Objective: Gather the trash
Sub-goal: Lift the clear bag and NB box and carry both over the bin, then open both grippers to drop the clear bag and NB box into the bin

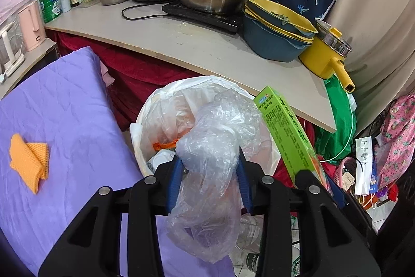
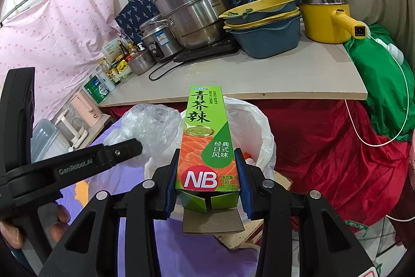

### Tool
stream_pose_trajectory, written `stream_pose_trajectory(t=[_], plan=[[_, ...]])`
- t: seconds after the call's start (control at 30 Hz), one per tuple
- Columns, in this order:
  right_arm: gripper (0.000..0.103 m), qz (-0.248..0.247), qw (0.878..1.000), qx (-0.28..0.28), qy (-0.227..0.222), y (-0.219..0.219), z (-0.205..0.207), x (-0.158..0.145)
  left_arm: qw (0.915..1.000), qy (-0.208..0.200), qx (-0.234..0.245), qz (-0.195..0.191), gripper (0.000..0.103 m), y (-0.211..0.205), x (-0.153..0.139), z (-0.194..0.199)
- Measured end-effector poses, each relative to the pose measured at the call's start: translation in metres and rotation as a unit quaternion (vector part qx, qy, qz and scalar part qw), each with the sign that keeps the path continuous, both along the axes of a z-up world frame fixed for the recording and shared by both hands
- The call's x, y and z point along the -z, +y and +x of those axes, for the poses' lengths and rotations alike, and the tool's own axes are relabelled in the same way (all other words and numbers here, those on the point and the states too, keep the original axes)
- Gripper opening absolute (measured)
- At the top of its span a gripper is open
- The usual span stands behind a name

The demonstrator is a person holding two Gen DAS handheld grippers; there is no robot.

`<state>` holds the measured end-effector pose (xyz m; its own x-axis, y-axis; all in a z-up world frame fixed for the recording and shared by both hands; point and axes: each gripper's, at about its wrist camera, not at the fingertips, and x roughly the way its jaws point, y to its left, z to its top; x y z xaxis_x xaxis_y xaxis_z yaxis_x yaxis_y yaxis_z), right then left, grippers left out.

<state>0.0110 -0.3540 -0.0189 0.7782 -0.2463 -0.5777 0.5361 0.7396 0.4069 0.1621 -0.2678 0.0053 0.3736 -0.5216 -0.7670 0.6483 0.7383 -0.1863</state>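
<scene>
While over bin (image 1: 145,121): left gripper (image 1: 208,168) pinches limp, slippery plastic bag (image 1: 212,147) mid-bunch; right gripper (image 2: 206,168) clamps light, crushable wasabi box (image 2: 205,136) near base.

bin mouth (image 1: 155,105): open above | far side: worktop edge (image 1: 207,61) overhangs | left: purple cover (image 1: 64,108) adjoins

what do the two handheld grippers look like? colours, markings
Both match: the left gripper and right gripper have matte black plastic linkage arms with silver round pivot pins and blue pads lining the fingers. In the right wrist view, the left unit's black body bears raised "GenRobot.AI" lettering. No cables or sleeves show.
</scene>
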Motion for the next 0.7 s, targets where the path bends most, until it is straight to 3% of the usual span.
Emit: stream_pose_trajectory(t=[0.13, 0.23, 0.3, 0.37, 0.7], plan=[[0.038, 0.004, 1.000, 0.006, 0.003, -0.007, 0.002, 0.005, 1.0000, -0.006, 0.002, 0.008, 0.040, -0.010, 0.005, 0.004], [0.038, 0.007, 1.000, 0.009, 0.006, -0.013, 0.006, 0.008, 0.9999, -0.009, -0.004, 0.007, 0.050, -0.015, 0.009, 0.010], [0.038, 0.009, 1.000, 0.009, 0.008, -0.015, 0.010, 0.011, 0.9999, -0.013, -0.010, 0.005, 0.063, -0.016, 0.009, 0.013], [0.038, 0.013, 1.000, 0.008, 0.010, -0.017, 0.014, 0.014, 0.9995, -0.025, -0.022, 0.003, 0.070, -0.014, 0.008, 0.016], [0.039, 0.015, 1.000, -0.004, 0.022, -0.021, 0.044, 0.022, 0.9984, -0.012, -0.056, 0.003, 0.073, 0.011, 0.011, 0.035]])
